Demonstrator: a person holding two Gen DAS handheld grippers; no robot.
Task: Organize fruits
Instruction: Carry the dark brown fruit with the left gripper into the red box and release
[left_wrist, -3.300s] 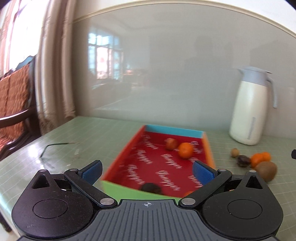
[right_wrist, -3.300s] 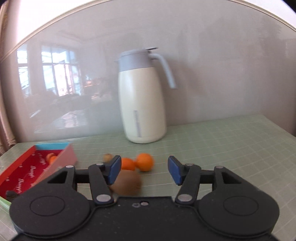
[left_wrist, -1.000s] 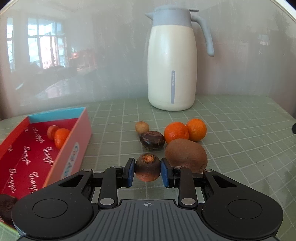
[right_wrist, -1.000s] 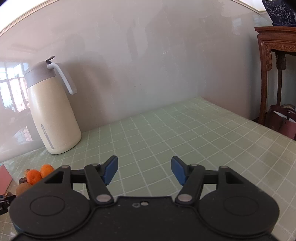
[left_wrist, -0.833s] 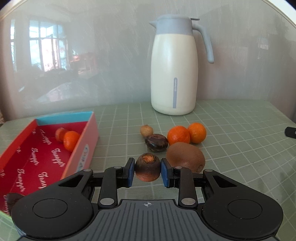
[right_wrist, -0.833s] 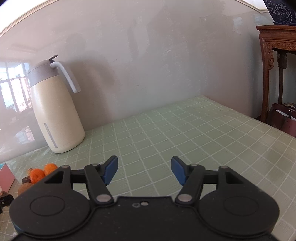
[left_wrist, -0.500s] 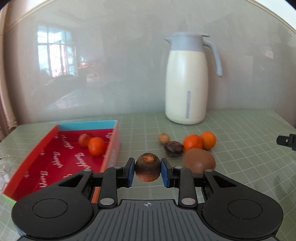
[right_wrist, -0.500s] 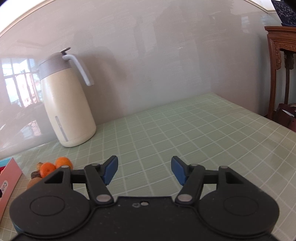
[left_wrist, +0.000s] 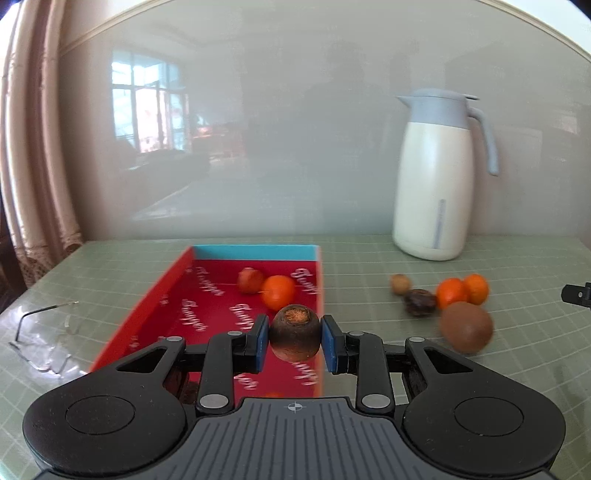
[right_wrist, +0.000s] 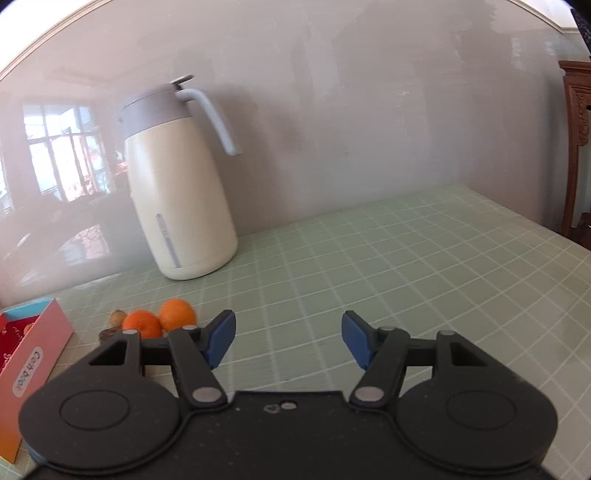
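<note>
Left gripper (left_wrist: 294, 339): clamped on a dark round fruit (left_wrist: 294, 336), blue pads pressed on its two sides, rough orange-brown cap turned up and away. Side grip across the widest part, presumably to stop the round body rolling out.

Position of held fruit: clear of the table, over the near right part of the red box (left_wrist: 159, 295), just inside its right wall. Likely step: carry into the box, release pending.

Box: open top, blue far wall, long axis running away from the camera, set toward the left edge of the table (left_wrist: 517, 266). Contents at the far end: one orange (left_wrist: 279, 291) touching a smaller reddish fruit (left_wrist: 249, 280). Mid floor free, so room for a drop there.

Loose fruit right of the box, on bare table, grouped close: a small tan nut-like fruit (left_wrist: 400, 284), a dark wrinkled one (left_wrist: 419, 302), two oranges (left_wrist: 461, 293) touching, a kiwi (left_wrist: 466, 330) nearest. Apparently awaiting transfer.

Jug (left_wrist: 436, 177): upright at the back edge against the wall, apart from the fruit. Glasses (left_wrist: 44, 332) near the left edge.

Right gripper (right_wrist: 288, 338): jaws apart at a medium width, nothing between them, aimed over bare table right of the group. Presumably parked clear of the left hand's path
</note>
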